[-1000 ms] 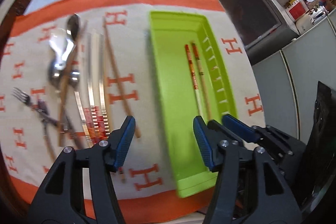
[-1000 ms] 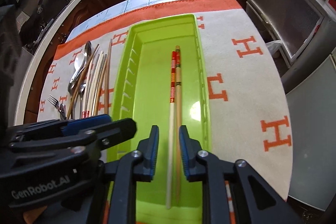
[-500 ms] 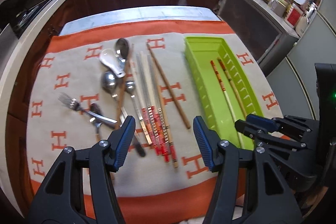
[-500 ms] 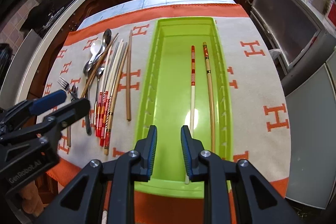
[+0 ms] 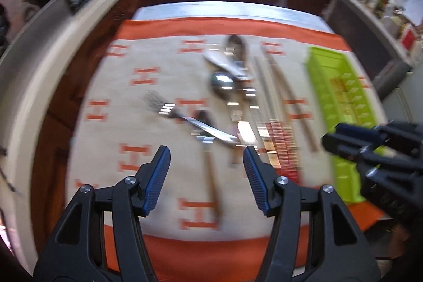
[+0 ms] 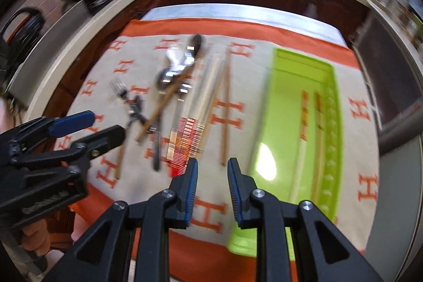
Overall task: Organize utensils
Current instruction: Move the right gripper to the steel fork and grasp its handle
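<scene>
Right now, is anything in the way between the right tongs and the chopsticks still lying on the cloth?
Nothing visible is. The right tongs are empty, and only bare cloth lies between them and the chopsticks. The green tray sits off to the right, beside the chopsticks.

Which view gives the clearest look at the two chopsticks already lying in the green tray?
The right wrist view. The green tray appears nearly whole there, with both chopsticks lying side by side along its right wall. In the left wrist view the tray sits at the frame edge, motion-blurred, and the chopsticks are only reddish smears.
</scene>
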